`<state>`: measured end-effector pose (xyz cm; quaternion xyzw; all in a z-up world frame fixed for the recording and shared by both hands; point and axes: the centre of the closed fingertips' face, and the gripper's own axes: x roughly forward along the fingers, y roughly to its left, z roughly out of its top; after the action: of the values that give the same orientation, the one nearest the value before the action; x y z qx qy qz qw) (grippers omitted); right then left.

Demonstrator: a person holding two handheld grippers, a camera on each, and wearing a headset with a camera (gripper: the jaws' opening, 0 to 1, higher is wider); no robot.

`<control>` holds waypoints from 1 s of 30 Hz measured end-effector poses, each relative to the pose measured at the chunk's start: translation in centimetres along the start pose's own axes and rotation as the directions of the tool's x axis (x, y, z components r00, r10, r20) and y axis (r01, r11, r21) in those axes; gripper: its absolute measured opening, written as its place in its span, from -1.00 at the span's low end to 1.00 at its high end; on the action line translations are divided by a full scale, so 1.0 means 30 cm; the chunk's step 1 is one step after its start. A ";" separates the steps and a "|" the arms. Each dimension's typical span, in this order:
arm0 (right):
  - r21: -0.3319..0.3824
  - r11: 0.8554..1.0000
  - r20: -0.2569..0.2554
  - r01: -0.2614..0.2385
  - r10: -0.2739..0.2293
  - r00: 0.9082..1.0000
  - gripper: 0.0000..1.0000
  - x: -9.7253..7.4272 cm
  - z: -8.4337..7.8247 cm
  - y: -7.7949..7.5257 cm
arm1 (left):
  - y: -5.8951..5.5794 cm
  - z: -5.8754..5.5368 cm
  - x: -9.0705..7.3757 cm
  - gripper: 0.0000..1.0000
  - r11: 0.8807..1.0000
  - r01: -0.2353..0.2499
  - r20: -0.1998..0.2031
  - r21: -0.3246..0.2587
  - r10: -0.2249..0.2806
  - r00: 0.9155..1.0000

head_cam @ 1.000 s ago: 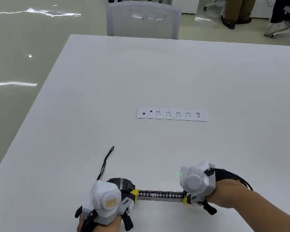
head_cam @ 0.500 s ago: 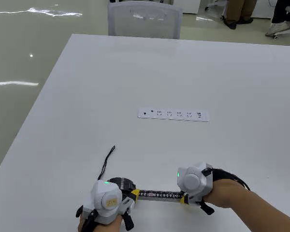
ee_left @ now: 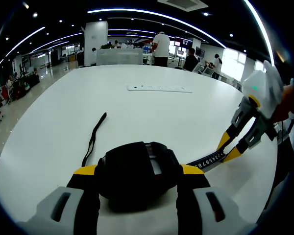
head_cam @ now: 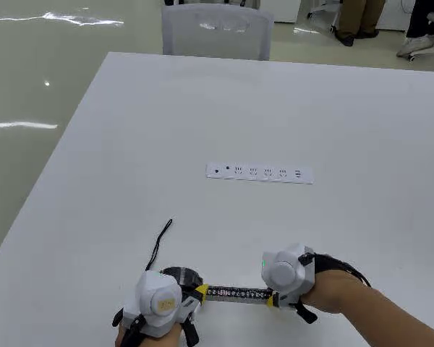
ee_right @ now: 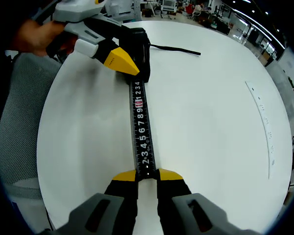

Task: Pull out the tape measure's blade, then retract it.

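A black tape measure case (ee_left: 136, 172) sits on the white table near its front edge, with my left gripper (ee_left: 137, 171) shut on it. In the head view the case (head_cam: 182, 277) shows just past the left gripper (head_cam: 175, 303). Its black blade with white numbers (ee_right: 141, 132) runs flat along the table (head_cam: 235, 293) to my right gripper (ee_right: 147, 174), which is shut on the blade's end. The right gripper (head_cam: 275, 298) stands to the right of the case. A black wrist strap (head_cam: 159, 240) trails from the case toward the far left.
A white power strip (head_cam: 259, 173) lies flat at the table's middle. A grey chair (head_cam: 215, 27) stands at the far edge, with people's legs beyond. The table's front edge runs close behind both grippers.
The right gripper has moved a little left toward the case, so the exposed blade is slightly shorter. The left gripper and case have stayed put.
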<state>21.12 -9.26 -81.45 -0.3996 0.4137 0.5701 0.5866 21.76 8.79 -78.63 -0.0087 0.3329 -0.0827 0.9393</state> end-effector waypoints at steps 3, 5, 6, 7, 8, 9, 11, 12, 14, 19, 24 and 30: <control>0.000 1.000 0.002 0.000 0.000 1.000 -0.73 -0.004 0.009 0.004 | -0.002 0.003 -0.003 0.18 1.000 0.001 0.001 0.001 -0.001 1.000; -0.005 1.000 0.000 0.000 0.000 1.000 -0.73 -0.001 0.008 0.002 | -0.005 0.006 -0.010 0.18 1.000 0.002 0.001 -0.002 -0.002 1.000; -0.006 1.000 -0.002 -0.001 0.001 1.000 -0.73 -0.002 0.013 0.004 | -0.009 0.009 -0.016 0.18 1.000 0.004 0.000 -0.003 -0.004 1.000; -0.009 1.000 -0.003 -0.002 0.002 1.000 -0.73 -0.002 0.015 0.005 | -0.008 0.009 -0.015 0.18 1.000 0.005 -0.001 -0.001 -0.005 1.000; -0.010 1.000 -0.004 -0.002 0.002 1.000 -0.73 -0.002 0.016 0.006 | -0.008 0.009 -0.015 0.17 1.000 0.006 -0.003 0.000 -0.006 1.000; -0.007 1.000 -0.003 -0.003 0.003 1.000 -0.73 -0.001 0.018 0.006 | -0.009 0.010 -0.016 0.17 1.000 0.008 -0.004 0.000 -0.008 1.000; -0.006 1.000 0.000 -0.002 0.002 1.000 -0.73 0.000 0.018 0.004 | -0.009 0.012 -0.017 0.17 1.000 0.010 -0.002 -0.002 -0.010 1.000; -0.005 1.000 -0.001 -0.003 0.003 1.000 -0.73 0.000 0.019 0.005 | -0.009 0.012 -0.016 0.17 1.000 0.011 -0.001 -0.001 -0.011 1.000; -0.007 1.000 0.002 -0.004 0.004 1.000 -0.73 -0.001 0.025 0.006 | -0.011 0.015 -0.020 0.17 1.000 0.012 -0.002 -0.002 -0.012 1.000; -0.009 1.000 0.006 -0.002 0.002 1.000 -0.73 0.007 0.034 0.006 | -0.008 0.011 -0.016 0.17 1.000 0.016 -0.003 -0.004 -0.016 1.000; -0.007 1.000 0.010 -0.001 0.001 1.000 -0.73 0.014 0.041 0.007 | -0.009 0.013 -0.017 0.18 1.000 0.019 -0.003 -0.006 -0.019 1.000; -0.008 1.000 0.014 0.000 0.000 1.000 -0.73 0.010 0.058 0.016 | -0.005 0.003 -0.009 0.18 1.000 0.021 -0.002 -0.005 -0.021 1.000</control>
<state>20.69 -7.51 -81.15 -0.3978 0.4074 0.5745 0.5879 21.60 8.69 -78.38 -0.0147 0.3341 -0.0918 0.9380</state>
